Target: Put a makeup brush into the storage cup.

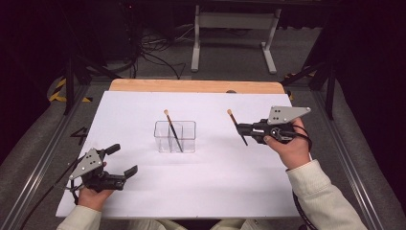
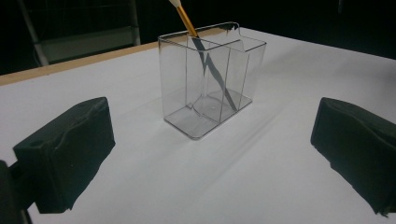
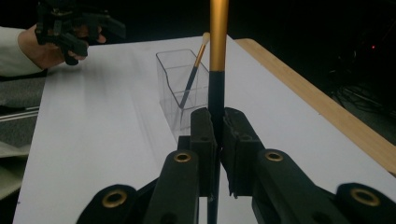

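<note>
A clear plastic holder with compartments stands mid-table. One brush with a gold and black handle leans inside it. To the holder's right, my right gripper is shut on a second brush, held above the white surface, its gold end pointing away. My left gripper rests low at the front left, open, with nothing between its jaws; the holder sits ahead of them in the left gripper view.
A white sheet covers the table, with a wooden strip along the far edge. Metal rails run down both sides. A white frame and cables lie on the floor beyond.
</note>
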